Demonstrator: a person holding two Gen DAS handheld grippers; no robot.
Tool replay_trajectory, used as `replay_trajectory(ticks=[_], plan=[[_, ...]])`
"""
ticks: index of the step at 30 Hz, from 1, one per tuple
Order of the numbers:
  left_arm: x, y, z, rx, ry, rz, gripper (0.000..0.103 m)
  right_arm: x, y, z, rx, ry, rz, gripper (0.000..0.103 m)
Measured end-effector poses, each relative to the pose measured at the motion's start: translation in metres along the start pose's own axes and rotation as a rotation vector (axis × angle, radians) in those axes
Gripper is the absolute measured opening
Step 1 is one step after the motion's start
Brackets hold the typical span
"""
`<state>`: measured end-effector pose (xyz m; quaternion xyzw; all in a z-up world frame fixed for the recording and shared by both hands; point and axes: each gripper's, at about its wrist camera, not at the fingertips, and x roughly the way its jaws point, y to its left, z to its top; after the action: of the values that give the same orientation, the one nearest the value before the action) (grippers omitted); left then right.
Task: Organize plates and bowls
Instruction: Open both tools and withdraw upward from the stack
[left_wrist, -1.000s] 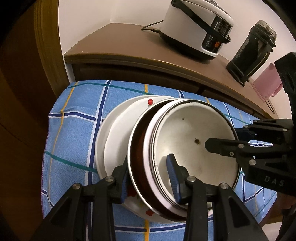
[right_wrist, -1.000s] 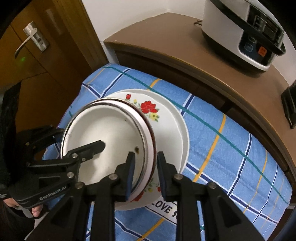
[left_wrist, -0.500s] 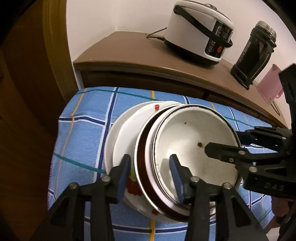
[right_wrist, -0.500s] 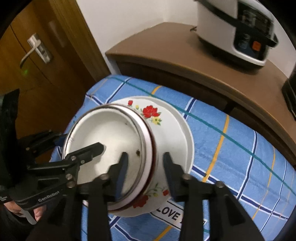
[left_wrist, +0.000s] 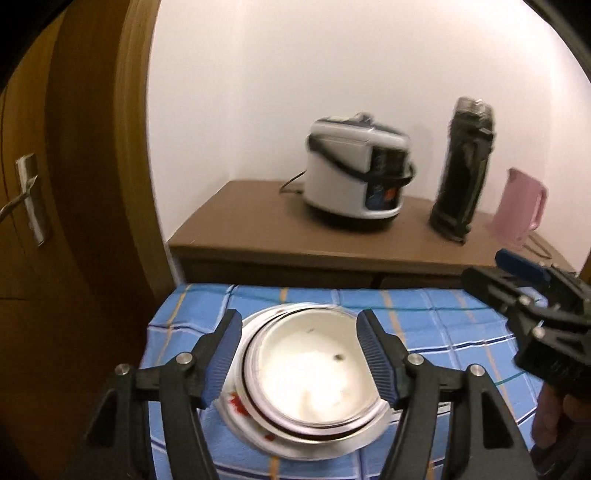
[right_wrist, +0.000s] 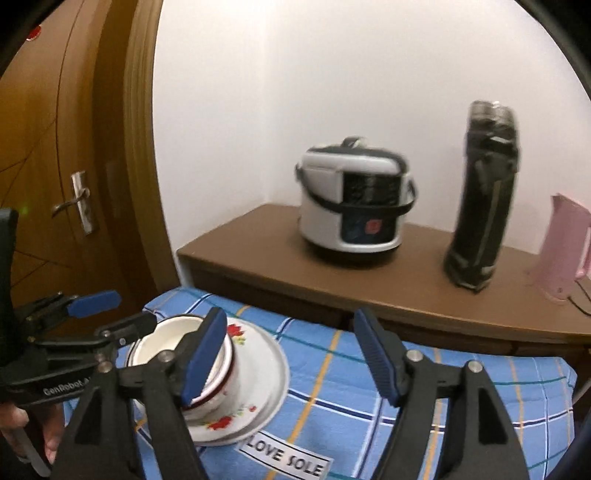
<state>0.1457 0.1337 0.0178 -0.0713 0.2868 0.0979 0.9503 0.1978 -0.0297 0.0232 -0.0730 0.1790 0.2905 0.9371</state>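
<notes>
My left claw (left_wrist: 299, 354) stood wide, jaws just opened, nothing gripped; the white bowl (left_wrist: 310, 373) showed between its blue pads (left_wrist: 375, 360) but lower down, untouched. My right claw (right_wrist: 291, 358) also stood wide, jaws just opened, holding nothing, above the blue checked cloth (right_wrist: 461, 398). The bowl sat nested in a red-rimmed bowl (right_wrist: 227, 384) on the flowered plate (right_wrist: 266, 373), stacked on the cloth-covered surface. Behind, on a brown cabinet (left_wrist: 258, 236): rice cooker (left_wrist: 354, 173), black flask (left_wrist: 461, 170), pink jug (left_wrist: 517, 206).
</notes>
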Motion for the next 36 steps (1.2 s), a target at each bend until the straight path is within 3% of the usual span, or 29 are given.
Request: replay_trajectory(ticks=[4,10,36], plan=[[-0.002,-0.016,-0.002,0.018,-0.044,-0.033,0.067,-0.014,-0.011,-0.005,0.006,-0.051,-0.041,0.076],[-0.002,-0.033,-0.007,0.005,-0.030,-0.063,0.067,-0.030,-0.025,-0.011,0.038,-0.062,-0.063,0.078],[-0.030,-0.080,-0.014,0.028,-0.035,-0.087,0.067,-0.085,-0.050,-0.016,0.116,-0.123,-0.066,0.087]])
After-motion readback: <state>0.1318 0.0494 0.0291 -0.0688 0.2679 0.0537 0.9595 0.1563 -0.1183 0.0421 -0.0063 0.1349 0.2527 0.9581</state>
